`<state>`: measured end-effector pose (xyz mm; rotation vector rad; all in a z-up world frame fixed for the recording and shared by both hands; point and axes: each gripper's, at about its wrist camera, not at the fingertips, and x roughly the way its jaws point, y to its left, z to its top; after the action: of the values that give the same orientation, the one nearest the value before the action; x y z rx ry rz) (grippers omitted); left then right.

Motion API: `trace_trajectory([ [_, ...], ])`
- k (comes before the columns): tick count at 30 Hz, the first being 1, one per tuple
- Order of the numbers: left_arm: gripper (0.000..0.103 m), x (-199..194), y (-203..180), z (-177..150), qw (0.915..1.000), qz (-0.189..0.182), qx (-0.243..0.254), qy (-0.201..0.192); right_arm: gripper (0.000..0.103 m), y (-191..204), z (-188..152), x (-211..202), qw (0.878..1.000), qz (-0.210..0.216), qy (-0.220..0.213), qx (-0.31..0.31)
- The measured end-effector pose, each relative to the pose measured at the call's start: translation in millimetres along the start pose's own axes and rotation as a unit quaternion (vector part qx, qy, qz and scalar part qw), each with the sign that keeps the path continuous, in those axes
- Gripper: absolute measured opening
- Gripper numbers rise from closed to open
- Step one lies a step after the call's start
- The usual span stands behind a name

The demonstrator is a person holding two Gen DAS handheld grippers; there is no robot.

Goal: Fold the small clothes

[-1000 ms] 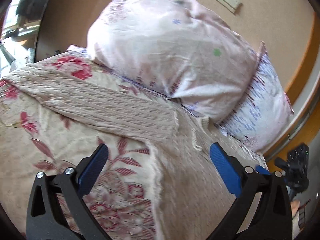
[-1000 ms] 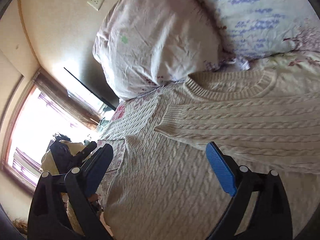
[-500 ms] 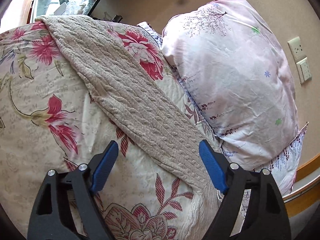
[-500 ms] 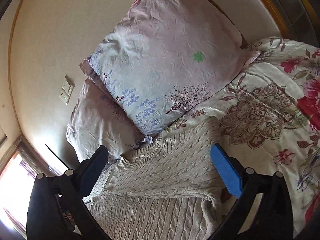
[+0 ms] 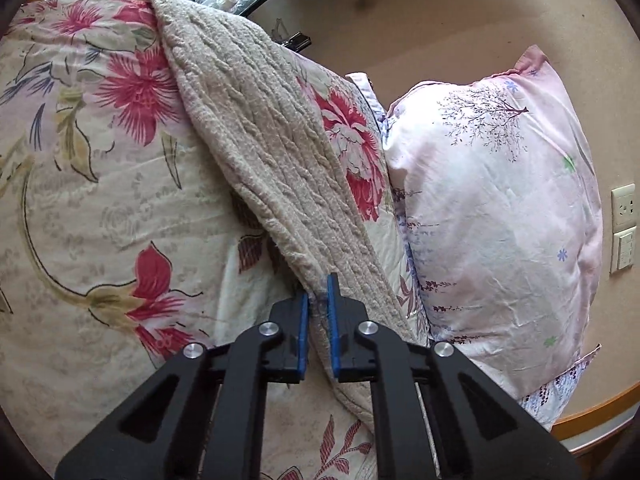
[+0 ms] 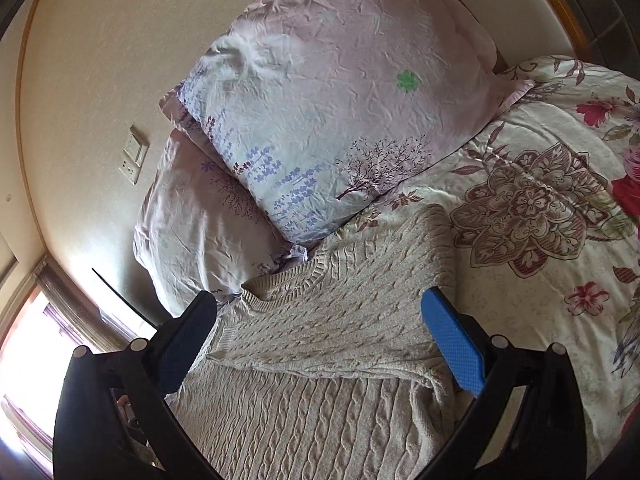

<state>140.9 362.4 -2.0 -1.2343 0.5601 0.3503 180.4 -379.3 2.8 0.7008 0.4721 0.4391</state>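
Observation:
A cream cable-knit sweater (image 6: 328,320) lies on a floral bedspread (image 6: 540,208), collar toward the pillows, one sleeve folded across its chest. In the left wrist view its other sleeve (image 5: 256,152) runs stretched across the bedspread (image 5: 80,200) toward the far edge. My left gripper (image 5: 318,300) is shut on the near edge of that sleeve, the knit pinched between the blue pads. My right gripper (image 6: 320,320) hangs open just above the folded sleeve near the shoulder, its blue pads (image 6: 452,340) wide apart and holding nothing.
Two pink patterned pillows (image 6: 328,92) lean against the beige wall at the head of the bed; one pillow (image 5: 492,220) fills the right of the left wrist view. Wall sockets (image 5: 624,228) sit beside it. A bright window (image 6: 24,360) lies past the bed's edge.
My left gripper rolled, moved onto the stretched sleeve and closed on its edge. My right gripper swung from the sweater's body toward the collar and folded sleeve, staying open.

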Motion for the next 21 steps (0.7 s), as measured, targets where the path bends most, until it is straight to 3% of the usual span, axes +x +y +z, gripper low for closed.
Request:
trace_trajectory([
  [4, 0.007, -16.7, -47.5, -14.0, 0.9956, -0.055, 0.074, -0.013, 0.102, 4.8, -1.8, 1.4, 1.000, 0.001, 0.005, -0.012],
  [7, 0.006, -24.5, -94.6, -39.8, 0.9841, -0.113, 0.137, 0.003, 0.102, 7.6, -2.3, 1.3, 1.000, 0.000, 0.005, -0.019],
  [11, 0.006, -23.5, -153.3, -102.0, 0.9532, -0.184, 0.236, 0.045, 0.102, 7.5, -2.1, 1.4, 1.000, -0.001, 0.005, -0.022],
  [14, 0.006, -7.4, -179.8, -159.8, 0.9251, -0.211, 0.300, 0.099, 0.102, 6.3, -2.3, 1.5, 1.000, -0.003, 0.005, -0.022],
  [16, 0.007, 11.4, -187.1, -200.1, 0.9088, -0.191, 0.344, 0.140, 0.102, 5.5, -2.0, 1.3, 1.000, -0.005, 0.005, -0.023],
  [18, 0.007, 36.1, -183.2, -234.4, 0.8955, -0.141, 0.381, 0.181, 0.102, 5.2, -2.1, 0.8, 1.000, -0.008, 0.005, -0.024],
  [21, 0.010, 67.7, -162.8, -262.2, 0.8805, -0.080, 0.399, 0.244, 0.102, 4.8, -1.8, 1.6, 0.999, -0.013, 0.008, -0.029],
])
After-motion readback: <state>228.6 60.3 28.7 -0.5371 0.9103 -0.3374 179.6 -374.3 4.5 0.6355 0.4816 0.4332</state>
